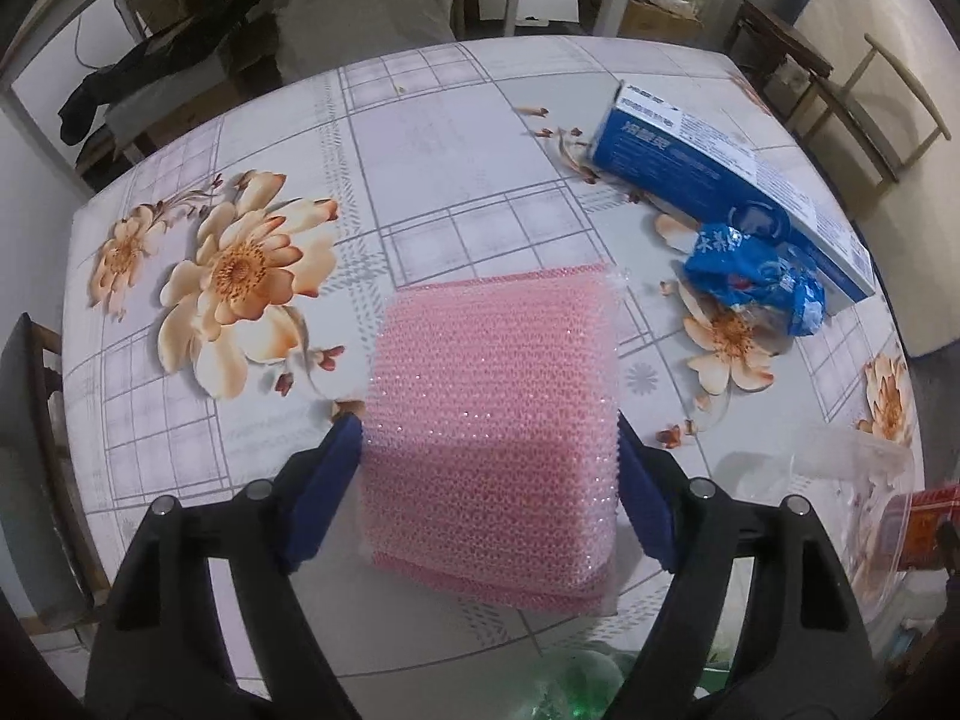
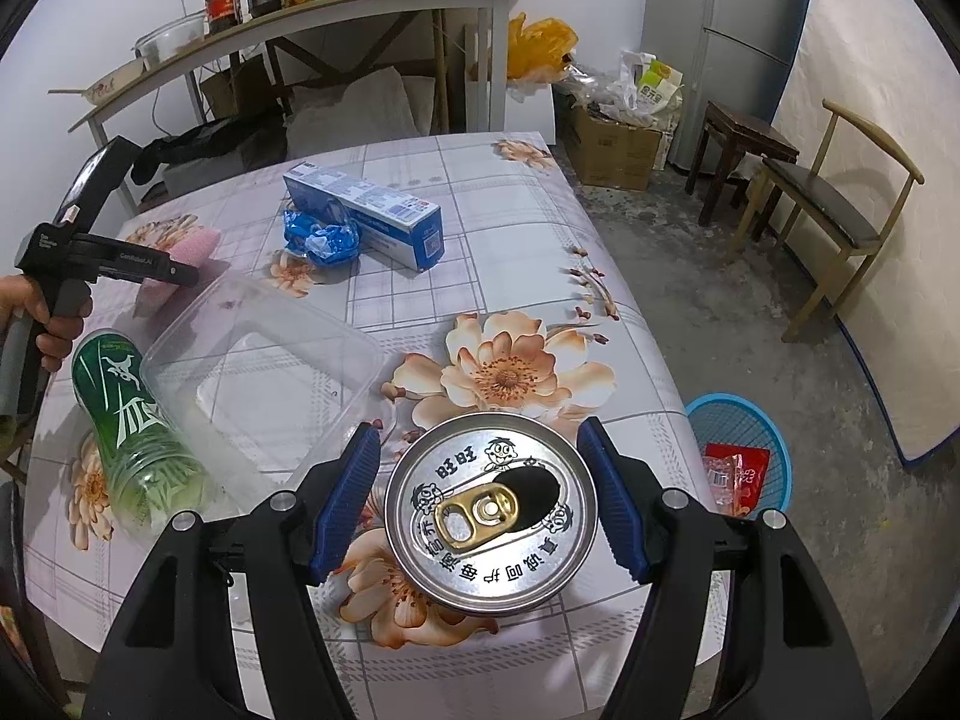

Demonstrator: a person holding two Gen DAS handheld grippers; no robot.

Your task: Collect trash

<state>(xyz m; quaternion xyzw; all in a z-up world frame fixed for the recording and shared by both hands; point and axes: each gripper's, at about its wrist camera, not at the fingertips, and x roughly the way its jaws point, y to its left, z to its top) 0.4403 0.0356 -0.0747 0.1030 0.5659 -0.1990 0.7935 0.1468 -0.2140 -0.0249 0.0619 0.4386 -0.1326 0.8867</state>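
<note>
A pink sponge point(image 1: 492, 408) in clear wrap lies on the flowered table point(image 1: 420, 150), and my left gripper point(image 1: 489, 420) is shut on it, one blue pad against each side. In the right wrist view that gripper point(image 2: 120, 264) sits at the table's left over the pink sponge point(image 2: 201, 240), held by a person's hand point(image 2: 48, 318). My right gripper point(image 2: 478, 426) is shut on an upright silver drink can point(image 2: 489, 513), opened, with a gold pull tab. Other trash on the table: a blue box point(image 2: 372, 216), a crumpled blue wrapper point(image 2: 324, 240), a clear plastic tray point(image 2: 258, 372) and a lying green bottle point(image 2: 132, 408).
A blue mesh basket point(image 2: 750, 420) stands on the floor by the table's right corner with a red wrapper point(image 2: 738, 474) inside. A wooden chair point(image 2: 840, 222) and stool point(image 2: 744, 150) stand farther right. A cluttered shelf table point(image 2: 300, 12) is behind.
</note>
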